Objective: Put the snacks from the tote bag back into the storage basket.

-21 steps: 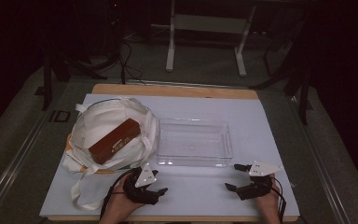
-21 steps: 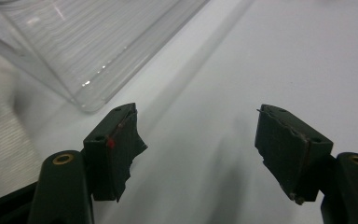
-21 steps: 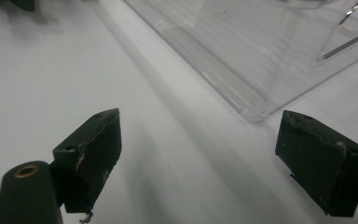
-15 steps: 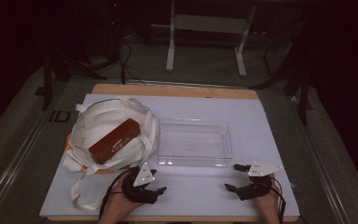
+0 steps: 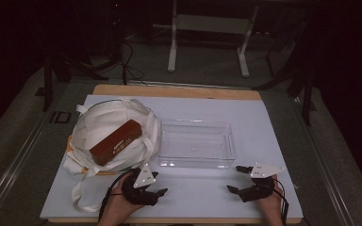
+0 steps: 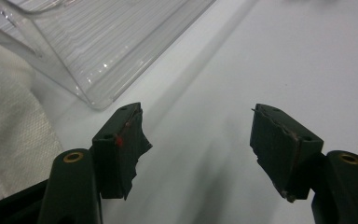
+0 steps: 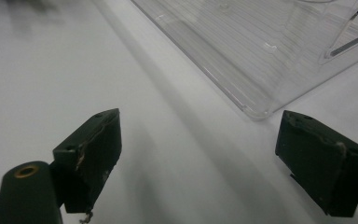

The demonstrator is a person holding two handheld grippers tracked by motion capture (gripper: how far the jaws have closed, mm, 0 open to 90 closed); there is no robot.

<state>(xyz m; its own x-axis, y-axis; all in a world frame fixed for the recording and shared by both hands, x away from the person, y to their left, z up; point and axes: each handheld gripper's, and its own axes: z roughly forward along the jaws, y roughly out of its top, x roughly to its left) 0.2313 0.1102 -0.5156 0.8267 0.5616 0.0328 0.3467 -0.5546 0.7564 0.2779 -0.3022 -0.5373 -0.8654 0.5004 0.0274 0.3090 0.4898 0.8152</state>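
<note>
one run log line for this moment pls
left gripper: open, empty | right gripper: open, empty | brown box: in white bag | clear tray: empty, right of bag

Clear plastic tray (image 5: 196, 144): empty, upright, mid-bench. Brown rectangular box (image 5: 115, 141): lies diagonally inside open white cloth bag (image 5: 94, 127), just left of tray, bag touching tray's edge.

On the table (image 5: 264, 117), a box (image 5: 115, 141) lies in a bag (image 5: 104, 127), left of a tray (image 5: 195, 143).
</note>
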